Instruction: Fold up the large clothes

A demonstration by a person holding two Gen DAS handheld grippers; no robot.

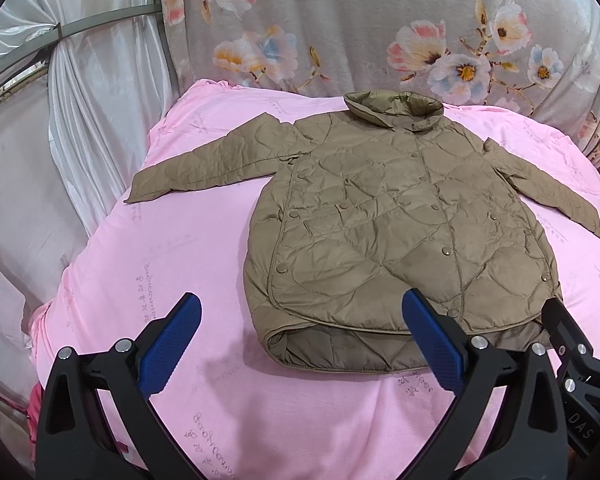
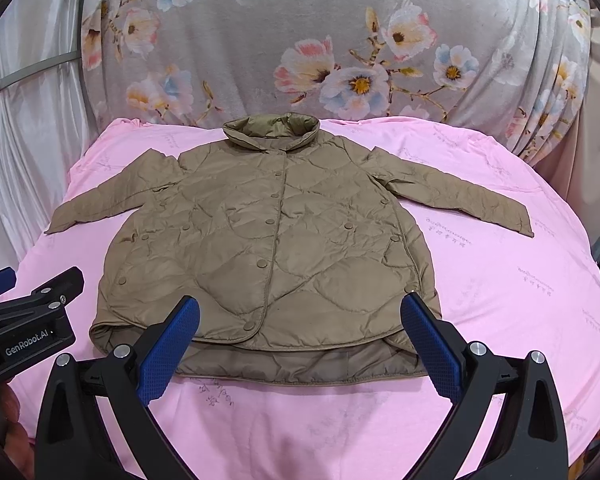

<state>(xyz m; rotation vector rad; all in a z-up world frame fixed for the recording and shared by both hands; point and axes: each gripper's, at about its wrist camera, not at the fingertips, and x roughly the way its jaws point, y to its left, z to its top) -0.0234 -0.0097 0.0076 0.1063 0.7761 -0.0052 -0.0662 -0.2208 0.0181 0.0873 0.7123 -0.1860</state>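
Observation:
A brown quilted jacket (image 1: 400,216) (image 2: 268,240) lies flat, front up and snapped closed, on a pink sheet (image 1: 160,280) (image 2: 520,280). Its collar points away and both sleeves are spread out to the sides. My left gripper (image 1: 302,312) hovers open above the near hem, over the jacket's left corner, holding nothing. My right gripper (image 2: 300,316) is open too, above the middle of the hem, with nothing between its blue pads (image 2: 168,352). Each gripper shows at the edge of the other's view: the right gripper (image 1: 580,340) and the left gripper (image 2: 32,304).
A grey floral cloth (image 1: 380,28) (image 2: 300,40) hangs behind the surface. White curtains (image 1: 80,120) (image 2: 28,100) hang on the left. The pink sheet drops away at its rounded edges on both sides.

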